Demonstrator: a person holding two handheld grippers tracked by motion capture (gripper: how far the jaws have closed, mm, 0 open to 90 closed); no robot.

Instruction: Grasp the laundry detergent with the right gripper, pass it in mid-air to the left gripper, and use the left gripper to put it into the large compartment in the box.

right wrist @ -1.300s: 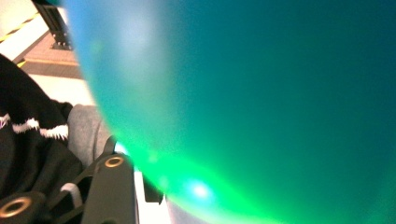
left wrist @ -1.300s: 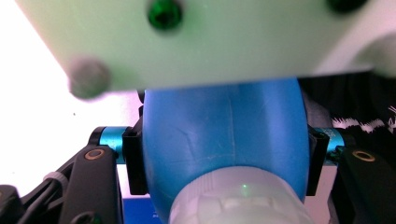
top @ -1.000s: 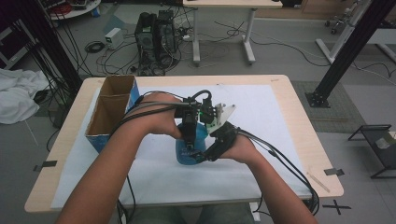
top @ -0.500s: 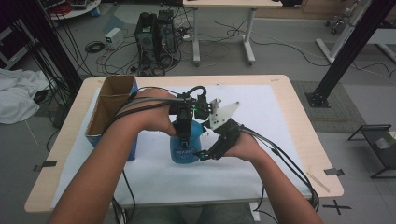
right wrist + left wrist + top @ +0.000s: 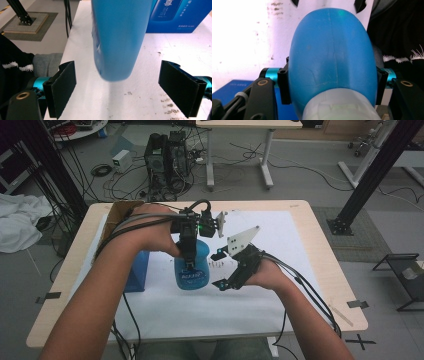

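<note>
high view / bottle: blue bottle (image 5: 191, 268) off the white sheet (image 5: 280, 295), roughly upright, label facing the camera, over the sheet's middle
high view / left gripper: left gripper (image 5: 189, 265) comes down on the bottle from above, jaws clamped on the upper body; left forearm enters bottom-left and runs diagonally up to the bottle, wrist bent so the tool points down
high view / right gripper: right gripper (image 5: 216, 270) just right of the bottle, jaws spread, not touching it; right forearm enters bottom-right, hand low near the sheet, tool aimed left at the bottle's lower half
high view / box: blue box (image 5: 136, 270) just left of the bottle, on the sheet; open cardboard box (image 5: 116, 217) behind it, further left
left gripper view / grip: bottle (image 5: 329, 57) sits between the two black pads (image 5: 284, 87), both pads pressing its flanks; paler neck end nearest the camera, rounded base pointing away
left gripper view / surroundings: white sheet (image 5: 242, 37) left of the bottle, corner of the blue box (image 5: 229, 87) low left of it
right gripper view / jaws: right gripper (image 5: 117, 87) wide apart, have just been opening; pads (image 5: 63, 85) clear of the bottle on both sides
right gripper view / bottle: bottle (image 5: 120, 37) hangs from the top, its rounded lower end above the sheet (image 5: 140, 100), between the jaws but untouched
right gripper view / box: blue box (image 5: 177, 17) behind the bottle, to its right
</note>
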